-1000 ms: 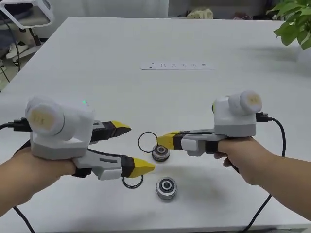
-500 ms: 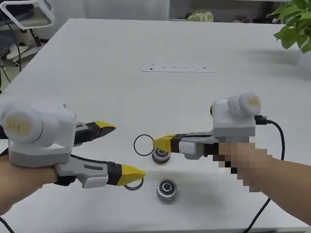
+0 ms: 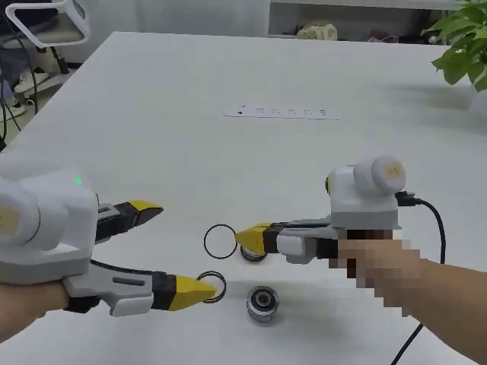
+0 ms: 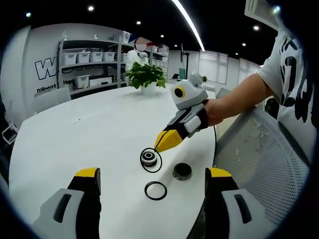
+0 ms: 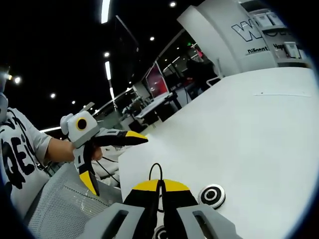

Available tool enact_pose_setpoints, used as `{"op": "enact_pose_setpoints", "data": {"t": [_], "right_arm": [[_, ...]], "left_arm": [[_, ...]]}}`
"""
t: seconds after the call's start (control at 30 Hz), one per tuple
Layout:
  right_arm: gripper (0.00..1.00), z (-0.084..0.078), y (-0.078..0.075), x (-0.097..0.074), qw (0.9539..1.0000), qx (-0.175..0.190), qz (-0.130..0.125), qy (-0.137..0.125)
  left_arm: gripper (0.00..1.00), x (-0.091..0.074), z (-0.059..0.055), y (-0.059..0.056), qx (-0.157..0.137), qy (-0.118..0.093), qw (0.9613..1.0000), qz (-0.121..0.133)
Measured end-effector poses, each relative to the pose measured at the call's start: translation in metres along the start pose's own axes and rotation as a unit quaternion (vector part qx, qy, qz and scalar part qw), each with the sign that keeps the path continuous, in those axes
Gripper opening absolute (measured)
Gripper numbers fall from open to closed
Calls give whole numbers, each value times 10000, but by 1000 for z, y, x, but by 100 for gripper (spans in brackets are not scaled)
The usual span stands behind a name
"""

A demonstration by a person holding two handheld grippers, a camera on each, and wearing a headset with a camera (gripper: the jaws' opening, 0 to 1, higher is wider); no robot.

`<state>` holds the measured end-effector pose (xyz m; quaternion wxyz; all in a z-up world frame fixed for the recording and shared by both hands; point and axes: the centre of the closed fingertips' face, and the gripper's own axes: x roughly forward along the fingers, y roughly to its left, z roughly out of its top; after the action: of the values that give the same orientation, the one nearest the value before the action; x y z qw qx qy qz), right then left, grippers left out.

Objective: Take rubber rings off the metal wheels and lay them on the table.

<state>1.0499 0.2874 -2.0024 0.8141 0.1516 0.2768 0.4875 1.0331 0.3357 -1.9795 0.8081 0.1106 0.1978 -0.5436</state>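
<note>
Being pinched at its edge between the closed tips of the right gripper (image 3: 243,239): one rubber ring (image 3: 221,241), loop sticking out just beside a metal wheel (image 3: 253,253). Touching that wheel or not, cannot tell. Lying flat and loose on the white table (image 3: 190,137): second ring (image 3: 211,287), near a second wheel (image 3: 262,302), which is sitting bare and apart from the first. Hovering by the loose ring: left gripper (image 3: 183,247), jaws spread wide, gripping nothing, lower tip close to the ring.
</note>
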Motion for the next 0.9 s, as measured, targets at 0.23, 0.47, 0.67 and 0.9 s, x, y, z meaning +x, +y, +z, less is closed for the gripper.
{"op": "enact_pose_setpoints", "data": {"t": [0.23, 0.47, 0.67, 0.9], "right_arm": [[0, -5, 4, 4, 10000, 33, 48, 78], [0, -15, 5, 8, 9996, 86, 77, 240], [0, -24, 7, 13, 9991, 89, 111, 409], [0, -33, 7, 17, 9982, 139, 124, 569]], "left_arm": [[88, -5, -1, 1, 5, -9, 10000, 31], [91, -10, -4, 2, 57, 8, 10000, 68], [92, -14, -10, 1, 58, 43, 9999, 78], [93, -17, -13, 4, 24, 46, 9999, 124]]}}
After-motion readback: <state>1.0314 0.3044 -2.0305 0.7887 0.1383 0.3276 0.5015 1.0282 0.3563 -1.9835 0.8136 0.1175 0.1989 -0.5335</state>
